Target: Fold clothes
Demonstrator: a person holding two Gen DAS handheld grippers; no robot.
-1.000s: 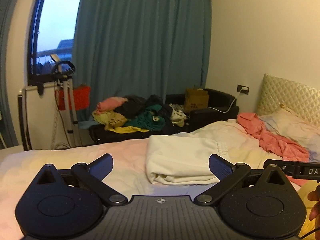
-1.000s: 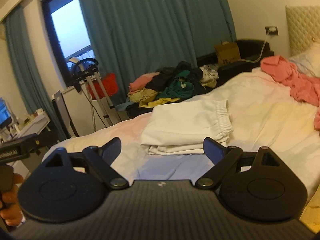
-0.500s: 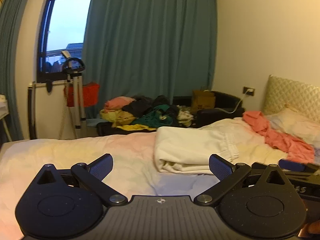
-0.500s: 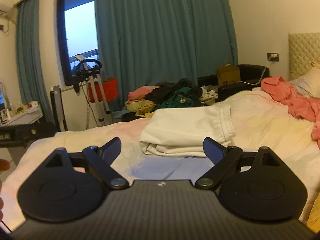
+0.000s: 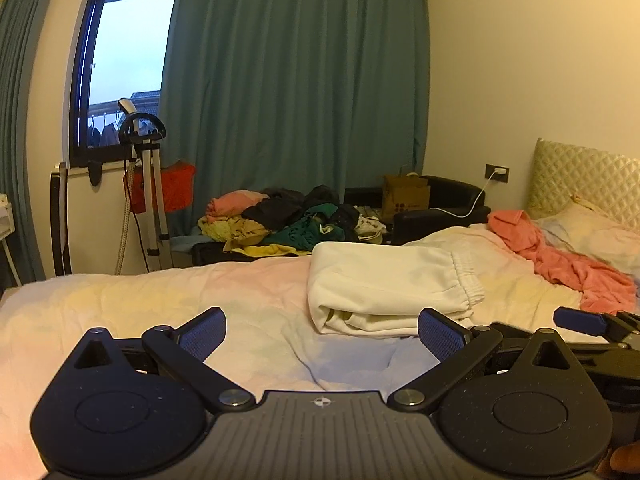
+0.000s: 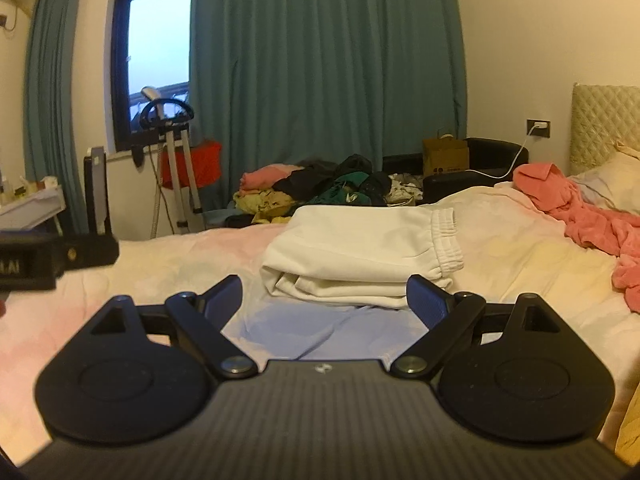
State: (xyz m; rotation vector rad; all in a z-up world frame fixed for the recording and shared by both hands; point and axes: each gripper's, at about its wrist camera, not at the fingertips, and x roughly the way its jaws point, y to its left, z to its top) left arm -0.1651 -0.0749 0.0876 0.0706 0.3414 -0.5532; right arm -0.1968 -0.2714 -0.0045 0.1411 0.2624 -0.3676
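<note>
A folded cream-white garment with an elastic waistband point(image 5: 388, 284) point(image 6: 360, 254) lies on the bed point(image 5: 160, 300) point(image 6: 520, 264), its folded edges facing me. My left gripper point(image 5: 322, 332) is open and empty, low over the sheet, just short of the garment's near left corner. My right gripper point(image 6: 325, 298) is also open and empty, straight in front of the garment's near edge. Part of the right gripper shows at the right edge of the left wrist view. A pink garment point(image 5: 560, 256) point(image 6: 580, 212) lies crumpled toward the pillows.
A heap of mixed clothes point(image 5: 288, 220) point(image 6: 320, 188) sits beyond the bed's far side under teal curtains point(image 5: 296, 92). A black armchair with a brown paper bag point(image 5: 406, 200), a tripod stand point(image 5: 144, 184), pillows point(image 5: 592, 232) and a padded headboard point(image 5: 588, 176) stand around.
Both grippers have sunk lower toward the bed, so the white garment now sits closer and flatter in view. The right view has levelled out of its tilt. Both stayed open.
</note>
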